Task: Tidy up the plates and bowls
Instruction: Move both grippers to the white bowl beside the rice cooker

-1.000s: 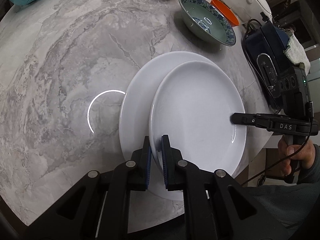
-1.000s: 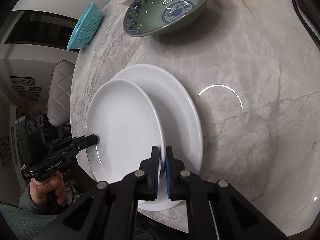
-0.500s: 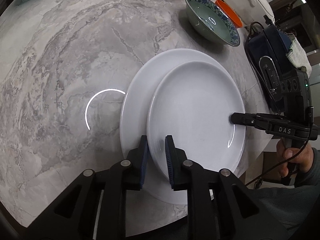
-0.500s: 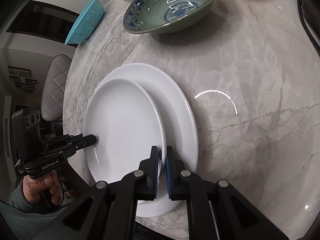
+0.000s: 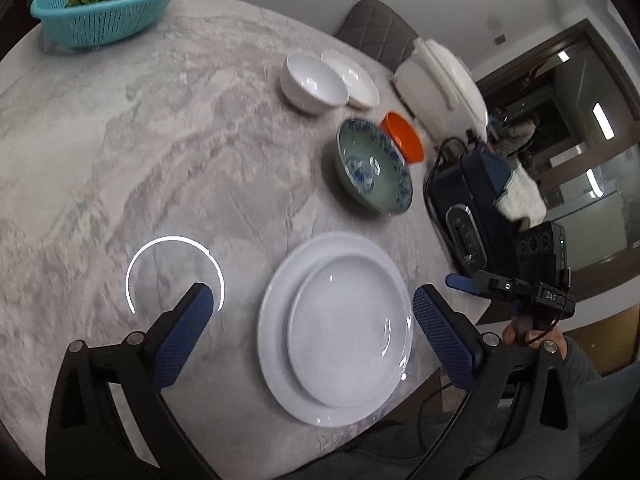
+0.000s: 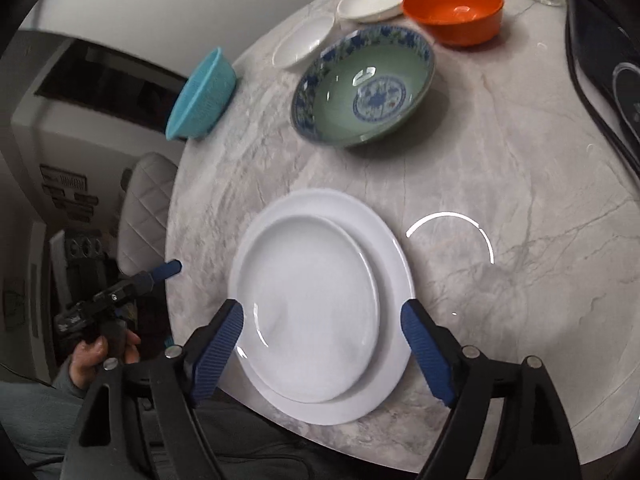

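A small white plate [image 5: 344, 328] [image 6: 312, 304] lies on a larger white plate [image 5: 276, 320] [image 6: 384, 240] near the table's front edge. My left gripper [image 5: 312, 294] hovers above them, its jaws opening wide with nothing pressed between the pads. My right gripper [image 6: 322, 308] hangs over the same stack from the other side, its jaws opening too and holding nothing. Farther back stand a green bowl with a blue pattern [image 5: 374, 172] [image 6: 364, 88], an orange bowl [image 5: 404, 140] [image 6: 454, 12], a white bowl [image 5: 312, 82] and a shallow white dish [image 5: 354, 78].
A teal basket [image 5: 108, 4] with greens sits at the far left of the marble table [image 5: 160, 140]. A white cooker [image 5: 440, 80] and a black appliance [image 5: 464, 200] with a cable stand at the right edge. A grey chair [image 5: 376, 32] is behind the table.
Both grippers were shut on the small plate's rim; both have let go, opened wide and lifted back. The small plate now rests flat on the larger one.
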Action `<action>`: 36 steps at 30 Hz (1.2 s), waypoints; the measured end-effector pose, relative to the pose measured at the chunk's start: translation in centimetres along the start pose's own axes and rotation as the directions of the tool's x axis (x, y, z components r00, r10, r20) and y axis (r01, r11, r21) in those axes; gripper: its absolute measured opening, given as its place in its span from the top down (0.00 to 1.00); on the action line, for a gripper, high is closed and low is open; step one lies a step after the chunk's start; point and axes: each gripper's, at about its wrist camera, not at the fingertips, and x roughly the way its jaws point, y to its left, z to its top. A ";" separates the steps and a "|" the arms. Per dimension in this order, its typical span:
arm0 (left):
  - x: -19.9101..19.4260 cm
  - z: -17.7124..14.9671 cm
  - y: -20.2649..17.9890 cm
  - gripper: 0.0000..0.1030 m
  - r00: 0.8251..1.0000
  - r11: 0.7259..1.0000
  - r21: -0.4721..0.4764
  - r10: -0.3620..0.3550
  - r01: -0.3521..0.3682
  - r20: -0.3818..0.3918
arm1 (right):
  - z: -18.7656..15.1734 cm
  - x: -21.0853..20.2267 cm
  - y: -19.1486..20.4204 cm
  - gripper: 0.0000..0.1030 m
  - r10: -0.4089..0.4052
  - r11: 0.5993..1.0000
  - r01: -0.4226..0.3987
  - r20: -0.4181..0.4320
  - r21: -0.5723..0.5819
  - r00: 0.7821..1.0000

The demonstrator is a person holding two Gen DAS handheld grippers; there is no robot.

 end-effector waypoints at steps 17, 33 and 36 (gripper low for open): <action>10.2 35.3 -2.5 0.03 0.993 0.977 0.187 0.112 -0.103 -0.038 | 30.4 -1.6 -1.5 0.40 -0.079 0.973 0.020 0.248 0.230 0.966; 28.7 38.8 -3.9 0.40 0.929 0.935 0.352 0.156 -0.029 -0.336 | 34.9 4.5 -10.1 0.48 -0.162 0.934 0.118 0.105 0.337 0.981; 30.3 38.7 -3.7 0.45 0.925 0.933 0.360 0.153 -0.018 -0.348 | 35.2 5.0 -10.3 0.50 -0.170 0.934 0.131 0.091 0.333 0.981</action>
